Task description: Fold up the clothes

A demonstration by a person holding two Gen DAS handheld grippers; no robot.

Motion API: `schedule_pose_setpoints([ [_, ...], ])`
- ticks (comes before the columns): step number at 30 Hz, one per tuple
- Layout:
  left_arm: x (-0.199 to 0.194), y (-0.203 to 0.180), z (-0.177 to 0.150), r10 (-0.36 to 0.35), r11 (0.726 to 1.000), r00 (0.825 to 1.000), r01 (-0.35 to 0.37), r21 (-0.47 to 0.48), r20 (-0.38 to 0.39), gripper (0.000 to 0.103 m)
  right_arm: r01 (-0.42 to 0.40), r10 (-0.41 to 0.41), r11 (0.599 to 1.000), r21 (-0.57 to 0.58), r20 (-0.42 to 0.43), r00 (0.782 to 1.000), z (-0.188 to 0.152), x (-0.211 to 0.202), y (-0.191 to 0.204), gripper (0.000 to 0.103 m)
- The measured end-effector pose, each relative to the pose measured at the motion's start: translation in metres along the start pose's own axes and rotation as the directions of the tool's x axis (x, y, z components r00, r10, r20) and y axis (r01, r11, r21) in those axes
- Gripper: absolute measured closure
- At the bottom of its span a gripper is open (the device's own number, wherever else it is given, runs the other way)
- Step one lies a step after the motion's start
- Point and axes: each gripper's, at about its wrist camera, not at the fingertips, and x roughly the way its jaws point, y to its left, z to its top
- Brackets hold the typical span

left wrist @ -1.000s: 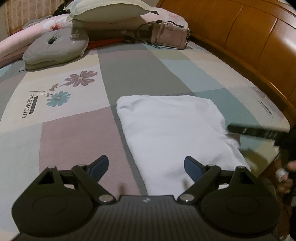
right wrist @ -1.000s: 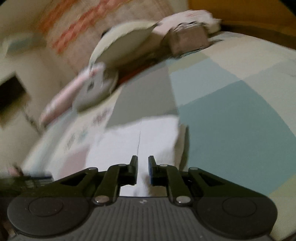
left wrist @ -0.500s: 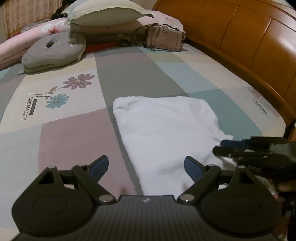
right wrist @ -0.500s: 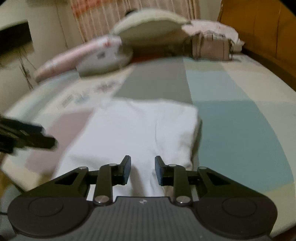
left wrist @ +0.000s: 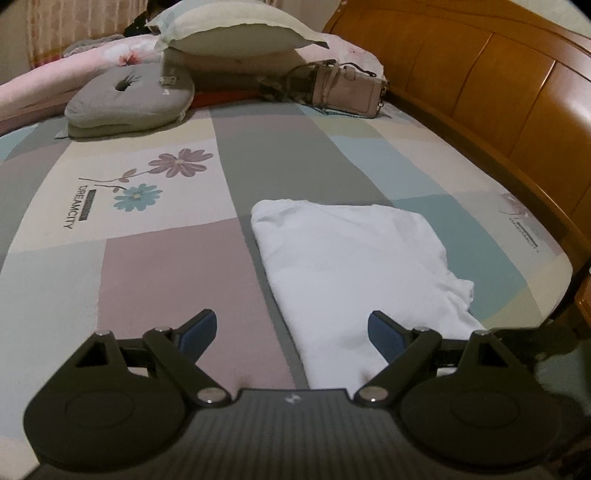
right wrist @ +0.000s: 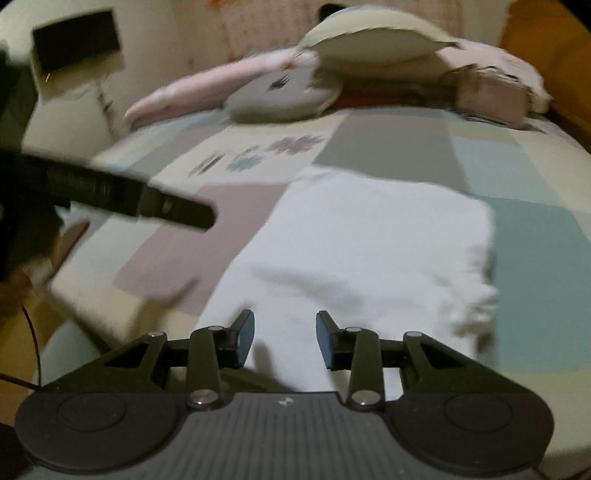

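A white garment [left wrist: 351,258] lies folded into a rough rectangle on the patchwork bed sheet [left wrist: 166,266], its right corner bunched. In the left wrist view my left gripper [left wrist: 291,332] hovers wide open over the garment's near left edge, nothing between its blue pads. In the right wrist view the same white garment [right wrist: 362,251] fills the middle. My right gripper [right wrist: 285,338] hangs above its near edge with jaws opening and nothing between them. The left gripper's dark fingers [right wrist: 173,210] reach in from the left of that view.
A grey cushion [left wrist: 129,99], a pale pillow [left wrist: 236,33] and a pink handbag [left wrist: 347,92] lie at the far end of the bed. A wooden bed frame [left wrist: 517,96] runs along the right side. The bed's near edge drops off at lower right.
The right gripper rolled level, swung back off the garment's right side and its jaws parted from nearly shut. It has left the left wrist view. The left gripper stayed open.
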Motion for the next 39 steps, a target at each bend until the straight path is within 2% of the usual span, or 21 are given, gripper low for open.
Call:
schedule_pose_setpoints([
  [1, -0.003, 0.002, -0.002, 0.005, 1.000, 1.000, -0.005, -0.004, 0.002, 0.014, 0.003, -0.004, 1.000, -0.017, -0.047, 0.999, -0.005, 0.008, 0.005, 0.055],
  [4, -0.009, 0.012, -0.008, 0.012, 1.000, 1.000, -0.012, -0.027, 0.006, 0.013, 0.036, -0.045, 0.993, -0.112, -0.075, 0.996, -0.018, 0.003, 0.018, 0.053],
  [7, -0.006, 0.017, -0.008, 0.013, 0.999, 1.000, -0.013, -0.049, 0.001, 0.012, 0.038, -0.042, 0.994, -0.107, -0.034, 0.999, -0.017, -0.018, 0.016, 0.051],
  [9, -0.003, 0.015, -0.008, -0.001, 0.999, 1.000, 0.001, -0.048, -0.001, 0.012, 0.078, -0.078, 0.995, -0.059, 0.005, 0.997, -0.013, -0.026, 0.006, 0.045],
  [12, -0.002, 0.003, -0.009, -0.033, 0.999, 0.999, 0.033, -0.010, 0.000, 0.012, 0.175, -0.174, 0.984, 0.036, -0.028, 0.984, -0.018, -0.018, -0.020, 0.044],
  [16, -0.001, -0.003, -0.010, -0.024, 1.000, 1.000, 0.025, 0.014, -0.007, 0.012, 0.174, -0.168, 0.979, 0.107, -0.061, 0.984, -0.028, -0.021, -0.037, 0.044],
  [20, 0.002, -0.003, -0.006, -0.015, 1.000, 1.000, 0.015, 0.003, -0.010, 0.012, 0.202, -0.205, 0.977, 0.062, 0.044, 0.978, -0.014, -0.034, -0.025, 0.030],
  [21, 0.002, -0.005, -0.006, -0.016, 1.000, 1.000, 0.016, 0.007, -0.010, 0.012, 0.206, -0.208, 0.978, 0.046, 0.063, 0.976, -0.012, -0.032, -0.023, 0.030],
  [23, 0.001, -0.008, -0.007, -0.017, 1.000, 1.000, 0.017, 0.019, -0.008, 0.012, 0.222, -0.224, 0.974, 0.037, 0.041, 0.974, -0.010, -0.022, -0.028, 0.030],
  [25, -0.001, -0.008, -0.009, -0.020, 0.999, 1.000, 0.020, 0.025, -0.008, 0.012, 0.248, -0.248, 0.966, 0.074, -0.007, 0.969, -0.014, -0.014, -0.042, 0.032],
  [26, -0.001, -0.006, -0.010, -0.018, 1.000, 1.000, 0.019, 0.024, -0.010, 0.012, 0.248, -0.248, 0.964, 0.099, -0.010, 0.969, -0.017, -0.017, -0.048, 0.035],
  [28, 0.000, -0.002, -0.011, -0.012, 1.000, 1.000, 0.012, 0.014, -0.018, 0.012, 0.238, -0.240, 0.960, 0.150, -0.006, 0.971, -0.023, -0.026, -0.057, 0.034],
  [29, 0.001, -0.001, -0.010, -0.012, 1.000, 1.000, 0.013, 0.010, -0.022, 0.012, 0.264, -0.266, 0.951, 0.161, -0.005, 0.964, -0.022, -0.030, -0.056, 0.034],
  [31, 0.006, -0.001, -0.007, -0.018, 1.000, 0.999, 0.018, 0.001, -0.027, 0.012, 0.284, -0.290, 0.946, 0.157, 0.020, 0.957, -0.019, -0.038, -0.054, 0.034],
  [35, 0.011, -0.014, 0.000, -0.067, 0.997, 0.998, 0.068, 0.038, -0.014, 0.012, 0.271, -0.282, 0.955, 0.119, 0.084, 0.956, -0.005, -0.036, -0.047, 0.032],
  [39, 0.011, -0.026, 0.010, -0.103, 0.992, 0.995, 0.102, 0.079, 0.004, 0.012, 0.238, -0.246, 0.968, 0.080, 0.112, 0.963, 0.012, -0.024, -0.052, 0.032],
])
